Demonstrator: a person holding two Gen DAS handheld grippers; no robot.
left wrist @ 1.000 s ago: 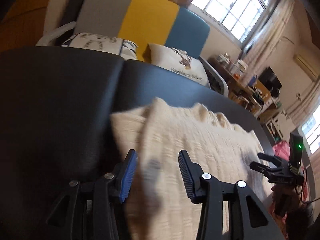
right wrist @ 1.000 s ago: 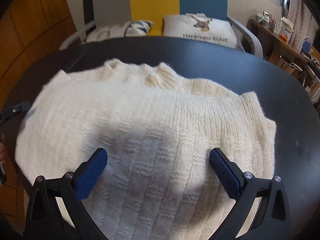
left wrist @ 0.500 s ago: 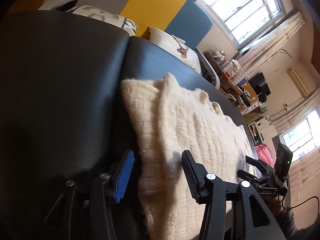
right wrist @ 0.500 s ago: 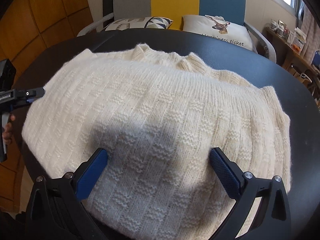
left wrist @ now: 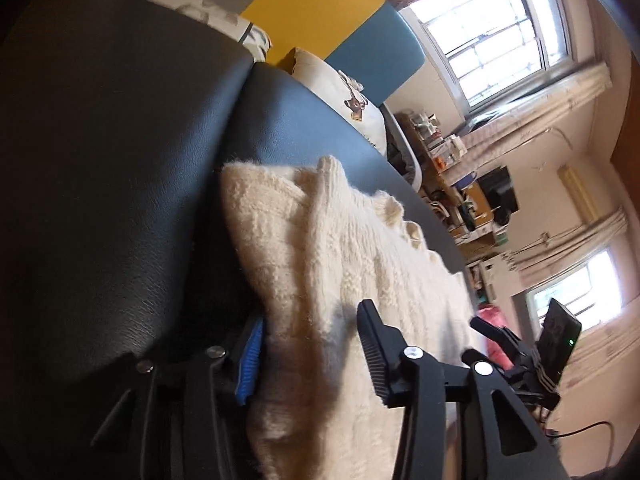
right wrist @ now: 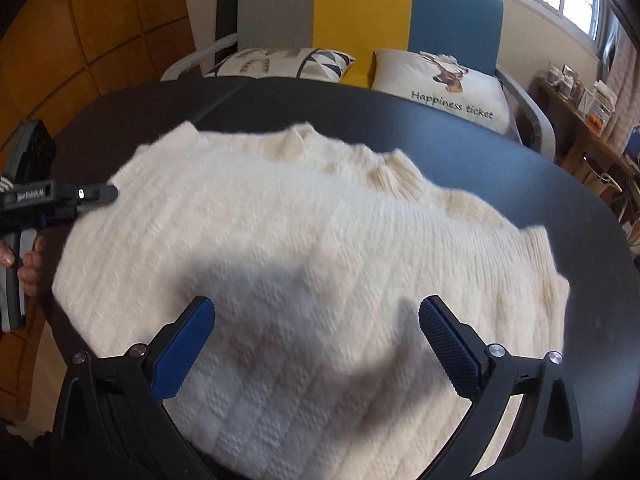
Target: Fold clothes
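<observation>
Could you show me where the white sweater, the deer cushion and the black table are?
white sweater (right wrist: 320,248), right wrist view, middle of its knitted body.
deer cushion (right wrist: 448,80), right wrist view, on the deer print.
black table (right wrist: 500,168), right wrist view, bare top beyond the sweater.

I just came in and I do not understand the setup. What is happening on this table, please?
A person is folding a cream knit sweater spread on a dark table, using handheld tongs in each hand. The left tongs sit at the sweater's side edge, with the fabric edge between the jaws, which are closing on it. The right tongs hover wide open above the sweater's middle, holding nothing. A chair with two cushions stands behind the table.
</observation>
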